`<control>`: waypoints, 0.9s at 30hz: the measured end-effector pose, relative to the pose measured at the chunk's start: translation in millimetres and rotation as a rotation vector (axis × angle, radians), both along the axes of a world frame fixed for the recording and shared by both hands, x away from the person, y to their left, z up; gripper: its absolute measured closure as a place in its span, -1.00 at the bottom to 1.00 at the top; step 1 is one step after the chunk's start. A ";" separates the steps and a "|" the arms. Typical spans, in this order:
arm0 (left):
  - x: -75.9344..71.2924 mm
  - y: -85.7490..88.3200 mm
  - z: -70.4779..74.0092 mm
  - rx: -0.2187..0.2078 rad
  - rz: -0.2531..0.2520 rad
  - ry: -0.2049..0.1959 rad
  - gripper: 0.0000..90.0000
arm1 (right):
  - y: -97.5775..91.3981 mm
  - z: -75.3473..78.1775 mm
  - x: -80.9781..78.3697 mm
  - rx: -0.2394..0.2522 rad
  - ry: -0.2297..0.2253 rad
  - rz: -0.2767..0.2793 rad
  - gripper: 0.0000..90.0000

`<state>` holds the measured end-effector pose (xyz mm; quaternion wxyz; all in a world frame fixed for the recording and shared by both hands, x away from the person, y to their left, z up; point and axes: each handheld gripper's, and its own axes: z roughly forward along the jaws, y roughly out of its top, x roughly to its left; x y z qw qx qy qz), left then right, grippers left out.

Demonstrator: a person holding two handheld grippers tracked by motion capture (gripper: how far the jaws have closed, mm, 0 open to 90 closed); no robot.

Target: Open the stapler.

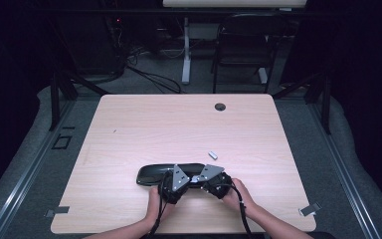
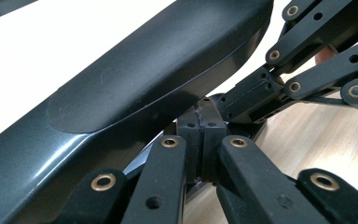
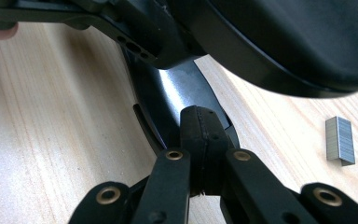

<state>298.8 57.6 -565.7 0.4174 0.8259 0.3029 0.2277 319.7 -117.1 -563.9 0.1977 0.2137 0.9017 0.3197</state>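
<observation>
While both hands sit at the near edge of the table (image 1: 129,124), the left gripper (image 1: 175,180) and right gripper (image 1: 213,180) meet over the right end of a long black stapler (image 1: 154,174). Stapler lies on the near-centre of the tabletop, long axis left-right. Left gripper view: jaws pressed together, pads touching, tips right against the stapler's underside edge below its curved top cover (image 2: 158,70); whether a thin part is pinched between them can't be told. Right gripper view: jaws likewise together, tips against the stapler's shiny base (image 3: 182,93), cover overhead. A small block of staples (image 1: 212,155) lies on the wood just beyond the stapler, to the right, not touching it.
</observation>
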 end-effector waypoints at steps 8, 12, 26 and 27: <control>0.4 0.7 0.9 0.003 0.001 0.005 1.00 | -0.1 -1.9 -1.5 0.021 -0.007 -0.011 1.00; 0.2 0.9 0.9 -0.001 0.006 0.006 1.00 | -0.6 -2.2 -1.8 0.024 -0.010 -0.015 1.00; 0.1 -0.8 -0.4 -0.013 -0.003 -0.008 1.00 | -0.2 -3.5 -2.9 0.023 -0.030 -0.008 1.00; 0.4 -1.9 -1.2 -0.014 -0.005 -0.015 1.00 | -0.1 -3.7 -3.2 0.023 -0.033 -0.007 1.00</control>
